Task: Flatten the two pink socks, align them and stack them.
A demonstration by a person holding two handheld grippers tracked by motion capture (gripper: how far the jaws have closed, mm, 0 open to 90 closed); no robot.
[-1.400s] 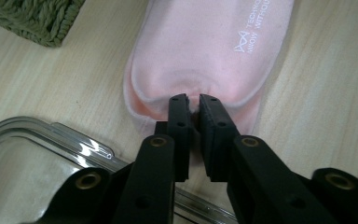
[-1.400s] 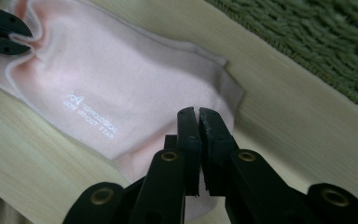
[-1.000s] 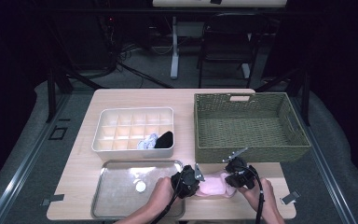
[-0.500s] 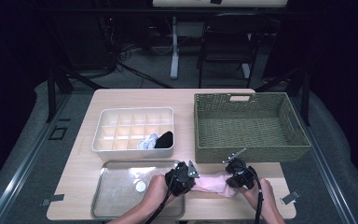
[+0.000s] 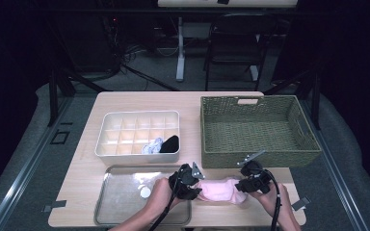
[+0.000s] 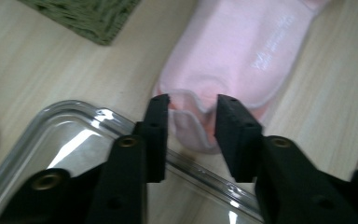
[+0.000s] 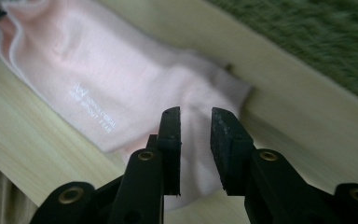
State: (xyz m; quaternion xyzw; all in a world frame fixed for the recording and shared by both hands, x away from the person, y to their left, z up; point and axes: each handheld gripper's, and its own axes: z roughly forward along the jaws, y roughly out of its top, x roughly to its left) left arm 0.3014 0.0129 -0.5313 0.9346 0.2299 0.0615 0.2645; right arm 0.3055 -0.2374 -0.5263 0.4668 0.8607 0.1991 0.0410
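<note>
A pale pink sock (image 5: 220, 190) lies flat on the table's near edge, stretched between my two grippers. My left gripper (image 5: 193, 185) is at its cuff end. In the left gripper view the jaws (image 6: 192, 100) stand apart with the sock's (image 6: 242, 42) folded cuff loose between them; they have just been opening. My right gripper (image 5: 246, 185) is at the toe end. Its jaws (image 7: 196, 112) have also just been opening and now hover over the sock (image 7: 121, 79) with a gap between the pads.
A metal tray (image 5: 107, 202) with a small white round thing (image 5: 145, 192) lies left of the sock. Behind it stands a white divided box (image 5: 139, 114) holding a pale bundle (image 5: 150, 147) and a black one (image 5: 170, 143). A green woven basket (image 5: 257, 130) sits at the right.
The pink sock has gone from a bunched shape to lying longer and flatter between the grippers. Both hands have stayed almost in place.
</note>
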